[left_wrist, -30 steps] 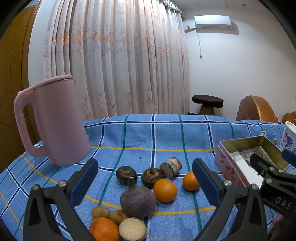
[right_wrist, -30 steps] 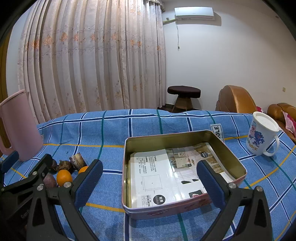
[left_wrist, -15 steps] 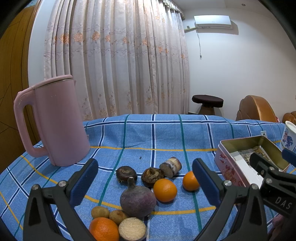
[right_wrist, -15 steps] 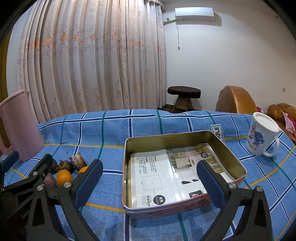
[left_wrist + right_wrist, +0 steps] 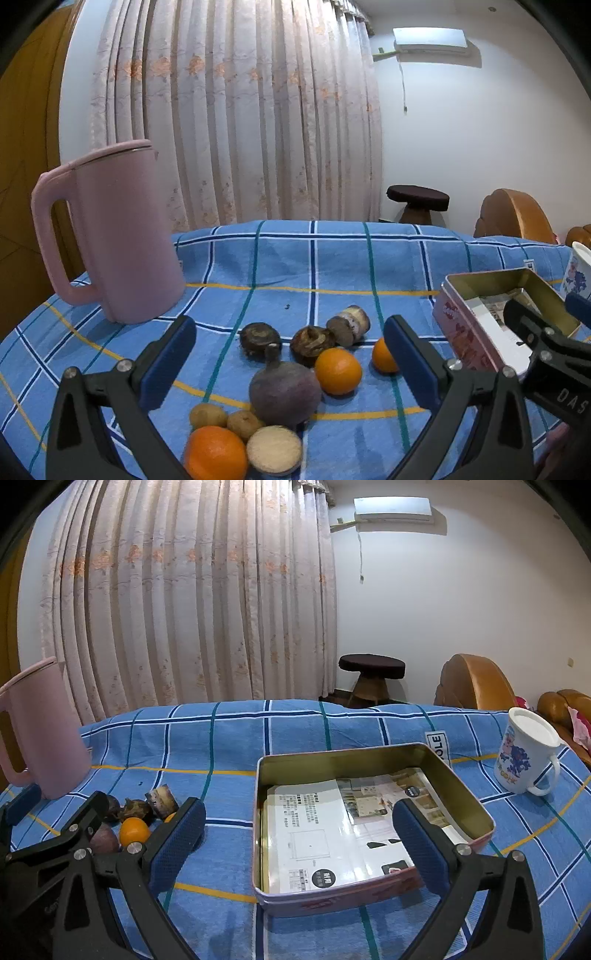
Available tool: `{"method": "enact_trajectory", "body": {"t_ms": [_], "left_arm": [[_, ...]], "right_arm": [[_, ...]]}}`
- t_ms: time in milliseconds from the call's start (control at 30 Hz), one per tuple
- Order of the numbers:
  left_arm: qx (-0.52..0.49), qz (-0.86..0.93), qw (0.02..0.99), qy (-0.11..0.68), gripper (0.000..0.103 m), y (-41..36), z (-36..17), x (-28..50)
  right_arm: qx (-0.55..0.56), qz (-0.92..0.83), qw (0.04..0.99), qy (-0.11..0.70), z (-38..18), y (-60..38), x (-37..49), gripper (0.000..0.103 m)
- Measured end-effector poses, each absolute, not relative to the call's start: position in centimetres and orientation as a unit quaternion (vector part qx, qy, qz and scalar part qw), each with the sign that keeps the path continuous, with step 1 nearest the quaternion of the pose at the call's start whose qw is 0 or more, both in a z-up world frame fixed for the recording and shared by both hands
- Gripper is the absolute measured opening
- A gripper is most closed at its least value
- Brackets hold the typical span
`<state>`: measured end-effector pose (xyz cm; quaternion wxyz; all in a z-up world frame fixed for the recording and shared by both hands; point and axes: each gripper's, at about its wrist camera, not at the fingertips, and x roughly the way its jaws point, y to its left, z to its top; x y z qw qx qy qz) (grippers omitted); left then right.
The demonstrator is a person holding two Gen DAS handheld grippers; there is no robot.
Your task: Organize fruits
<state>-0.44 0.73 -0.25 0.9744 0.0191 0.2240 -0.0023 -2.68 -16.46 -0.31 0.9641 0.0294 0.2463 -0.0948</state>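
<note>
A heap of produce lies on the blue checked cloth: a purple beet (image 5: 283, 390), an orange (image 5: 338, 370) beside it, a second orange (image 5: 383, 356) further right, a third orange (image 5: 216, 453) at the near edge, dark chestnut-like roots (image 5: 259, 336) and a cut tuber (image 5: 274, 449). My left gripper (image 5: 290, 363) hovers open above the heap. My right gripper (image 5: 297, 840) stands open over the metal tin (image 5: 373, 899), which holds only printed paper. The tin (image 5: 461, 336) also shows at the right of the left wrist view.
A tall pink jug (image 5: 110, 232) stands at the back left. A white cartoon mug (image 5: 524, 753) sits at the far right of the table. Behind the table are curtains, a dark stool (image 5: 371, 675) and brown armchairs.
</note>
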Motion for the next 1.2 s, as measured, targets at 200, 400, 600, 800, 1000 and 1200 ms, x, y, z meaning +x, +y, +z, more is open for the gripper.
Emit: {"method": "enact_trajectory", "body": {"t_ms": [200, 400, 600, 800, 1000, 1200], "left_arm": [[0.021, 0.005, 0.973, 0.23, 0.103, 1.7, -0.4, -1.1], [0.02, 0.015, 0.971, 0.239, 0.103, 2.9, -0.5, -1.8], [0.02, 0.021, 0.968, 0.248, 0.103, 3.6, -0.7, -2.0], [0.029, 0.025, 0.964, 0.265, 0.103, 4.7, -0.9, -2.8], [0.047, 0.034, 0.954, 0.293, 0.103, 8.5, -1.3, -4.8], [0.062, 0.036, 0.944, 0.321, 0.103, 11.9, -2.0, -6.7]], "right_arm": [[0.024, -0.083, 0.966, 0.242, -0.2, -16.1, -2.9, 0.102], [0.014, -0.068, 0.968, 0.241, -0.1, -15.4, -3.1, 0.102], [0.008, -0.055, 0.967, 0.247, -0.3, -14.9, -3.0, 0.102], [0.004, -0.029, 0.967, 0.251, -0.4, -14.1, -3.0, 0.102], [-0.008, 0.054, 0.96, 0.275, -1.0, -11.6, -3.1, 0.094], [-0.011, 0.164, 0.924, 0.344, -2.6, -8.1, -2.5, 0.064]]}}
